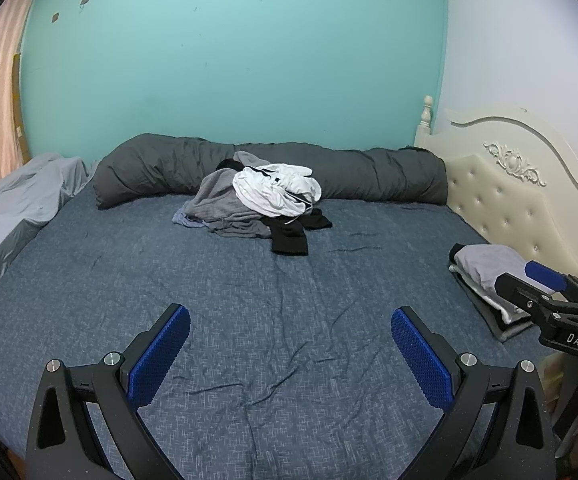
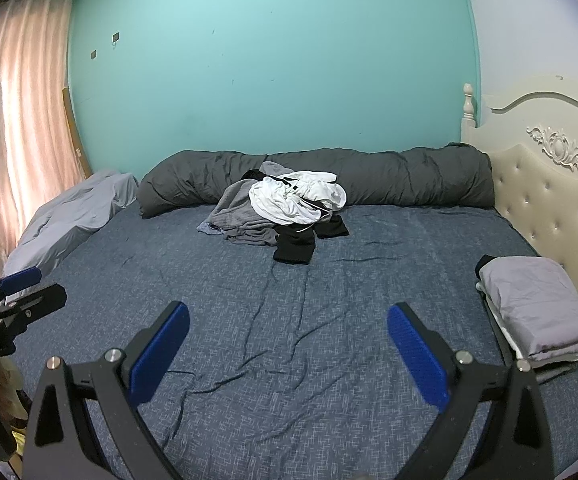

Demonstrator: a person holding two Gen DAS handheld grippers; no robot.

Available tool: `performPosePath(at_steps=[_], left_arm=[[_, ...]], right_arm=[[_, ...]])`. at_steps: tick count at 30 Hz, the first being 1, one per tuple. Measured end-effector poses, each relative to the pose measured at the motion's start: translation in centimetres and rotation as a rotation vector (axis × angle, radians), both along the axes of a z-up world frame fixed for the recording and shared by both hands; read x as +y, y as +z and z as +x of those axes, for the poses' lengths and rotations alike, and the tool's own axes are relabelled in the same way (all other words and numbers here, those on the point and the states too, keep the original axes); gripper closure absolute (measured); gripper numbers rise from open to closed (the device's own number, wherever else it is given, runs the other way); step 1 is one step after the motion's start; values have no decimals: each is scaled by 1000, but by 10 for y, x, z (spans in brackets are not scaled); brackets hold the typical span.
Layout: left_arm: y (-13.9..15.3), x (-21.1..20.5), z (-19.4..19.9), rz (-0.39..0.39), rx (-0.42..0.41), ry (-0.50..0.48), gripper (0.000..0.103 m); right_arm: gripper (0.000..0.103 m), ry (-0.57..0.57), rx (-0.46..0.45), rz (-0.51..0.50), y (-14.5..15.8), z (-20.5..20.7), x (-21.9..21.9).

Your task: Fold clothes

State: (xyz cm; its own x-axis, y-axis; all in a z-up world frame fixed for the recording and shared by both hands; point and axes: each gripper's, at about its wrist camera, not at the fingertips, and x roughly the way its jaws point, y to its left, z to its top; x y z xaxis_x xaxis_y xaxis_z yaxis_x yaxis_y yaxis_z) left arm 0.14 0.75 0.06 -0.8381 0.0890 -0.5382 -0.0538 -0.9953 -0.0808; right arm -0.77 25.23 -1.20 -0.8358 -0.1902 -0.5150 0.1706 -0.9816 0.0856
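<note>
A heap of unfolded clothes [image 1: 267,204] [image 2: 285,210] lies at the far middle of the bed: a white garment on top, grey ones under it, black ones in front. A stack of folded clothes [image 1: 489,284] [image 2: 537,308] with a grey piece on top sits at the right, by the headboard. My left gripper [image 1: 289,328] is open above the blue sheet, with nothing between its blue pads. My right gripper [image 2: 288,326] is open too, over bare sheet. Each gripper shows at the edge of the other's view: the right gripper [image 1: 545,284], the left gripper [image 2: 29,284].
The bed has a blue patterned sheet [image 1: 249,320] [image 2: 249,300]. A rolled dark grey duvet [image 1: 329,172] [image 2: 389,180] lies along the teal wall. A light grey blanket [image 1: 13,216] [image 2: 73,216] is bunched at the left. A cream padded headboard [image 1: 521,204] [image 2: 553,200] bounds the right side.
</note>
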Motion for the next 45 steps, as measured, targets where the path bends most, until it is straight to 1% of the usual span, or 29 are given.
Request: performPosePath(at_steps=[21,30,37,41,45], left_arm=[[1,1,-1,5,0,-15,0],[-6,0,-10,18,-17,-27,0],[-23,-6,-38,28,-45,-27,0],[-37,-12,-68,51,-62,-20,0],[-53,-21,-111,58,-73,2,0]], right_arm=[[3,-4,-1,-1,1,-1,1],[3,-3,-19,-1,-5,-9,1],[3,19,-58,-6,-27,-42,2],[3,44,-93,-23,-46,-78,1],[3,74,-93,-39,-64,-118,-2]])
